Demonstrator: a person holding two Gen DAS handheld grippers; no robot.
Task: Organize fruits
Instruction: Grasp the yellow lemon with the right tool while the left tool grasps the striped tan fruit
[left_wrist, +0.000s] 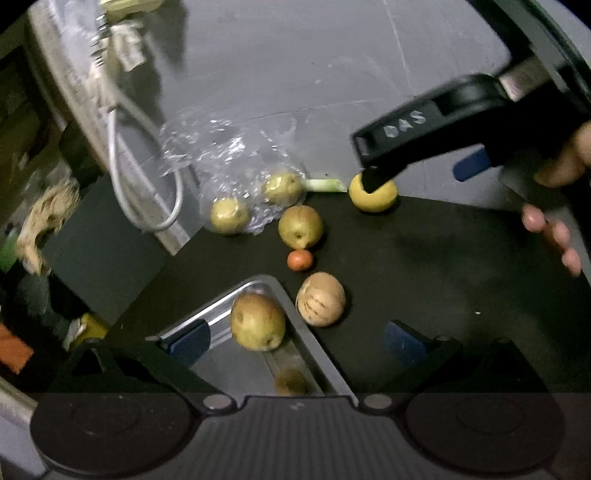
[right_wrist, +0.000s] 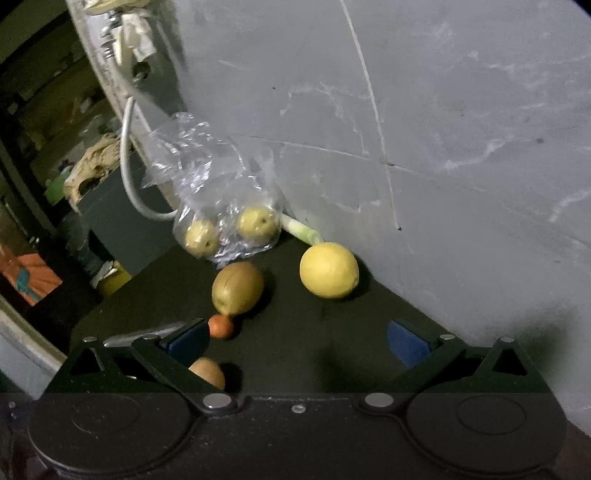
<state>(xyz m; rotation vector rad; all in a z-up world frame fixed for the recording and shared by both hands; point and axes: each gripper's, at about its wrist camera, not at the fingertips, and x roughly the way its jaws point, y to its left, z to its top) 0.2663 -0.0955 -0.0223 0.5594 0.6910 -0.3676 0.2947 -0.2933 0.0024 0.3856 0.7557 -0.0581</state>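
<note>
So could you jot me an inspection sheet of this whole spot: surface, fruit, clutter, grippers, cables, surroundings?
Surface: dark tabletop against a grey wall.
Job's things: metal tray holding one pear; loose on the table a lemon, another pear, a small orange fruit and a tan striped fruit; two pears in a clear plastic bag.
Clutter: green stalk by the wall.
Grippers: left gripper open over the tray; right gripper open, short of the lemon.
Cables: white cable looping at the table's edge.
Surroundings: dim, cluttered room.
</note>
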